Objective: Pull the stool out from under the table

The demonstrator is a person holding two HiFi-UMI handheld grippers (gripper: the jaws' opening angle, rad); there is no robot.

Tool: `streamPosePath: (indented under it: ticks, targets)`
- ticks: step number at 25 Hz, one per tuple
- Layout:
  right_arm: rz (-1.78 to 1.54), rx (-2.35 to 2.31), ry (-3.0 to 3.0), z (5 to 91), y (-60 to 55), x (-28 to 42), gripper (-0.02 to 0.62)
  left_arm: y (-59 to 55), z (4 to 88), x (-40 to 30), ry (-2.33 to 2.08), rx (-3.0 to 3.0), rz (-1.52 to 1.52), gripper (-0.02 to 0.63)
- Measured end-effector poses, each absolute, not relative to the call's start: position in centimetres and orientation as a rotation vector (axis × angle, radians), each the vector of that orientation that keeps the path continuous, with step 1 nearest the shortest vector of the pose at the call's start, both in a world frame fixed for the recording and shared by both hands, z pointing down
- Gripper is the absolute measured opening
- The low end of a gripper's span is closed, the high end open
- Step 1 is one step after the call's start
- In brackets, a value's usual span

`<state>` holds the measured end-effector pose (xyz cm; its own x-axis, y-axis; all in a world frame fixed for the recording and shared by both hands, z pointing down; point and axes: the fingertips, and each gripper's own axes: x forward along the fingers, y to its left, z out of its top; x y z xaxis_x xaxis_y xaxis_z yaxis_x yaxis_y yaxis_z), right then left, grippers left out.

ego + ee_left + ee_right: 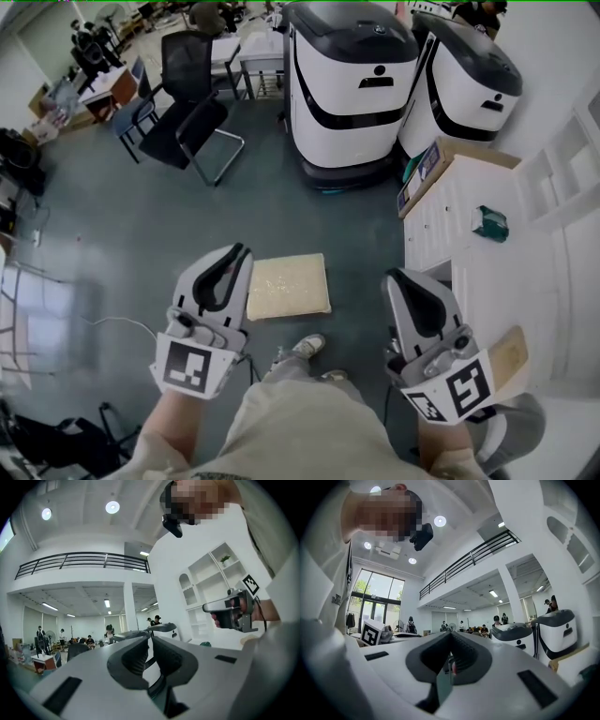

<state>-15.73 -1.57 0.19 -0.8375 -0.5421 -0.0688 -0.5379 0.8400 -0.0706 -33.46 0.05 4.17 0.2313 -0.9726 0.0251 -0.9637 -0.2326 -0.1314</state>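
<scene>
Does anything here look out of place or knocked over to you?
Only one thing stands out: a pale square pad lies by itself on the bare floor, just ahead of the person's shoe and slightly askew, apart from any furniture. Nothing looks spilled, tipped over or broken.

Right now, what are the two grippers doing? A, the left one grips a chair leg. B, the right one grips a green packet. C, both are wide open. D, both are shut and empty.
D: each gripper's own view shows the left gripper and the right gripper with jaws closed and nothing between them.
</scene>
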Motion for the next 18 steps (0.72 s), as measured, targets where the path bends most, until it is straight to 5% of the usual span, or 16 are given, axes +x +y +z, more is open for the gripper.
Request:
streamPosePath:
  ticks: [18]
  targets:
    - [-0.060,-0.963,2.886,-0.8,1.1,-12.3,0.021,2.4,2.6,-29.7,1.783,-2.421,-0.188,0.049]
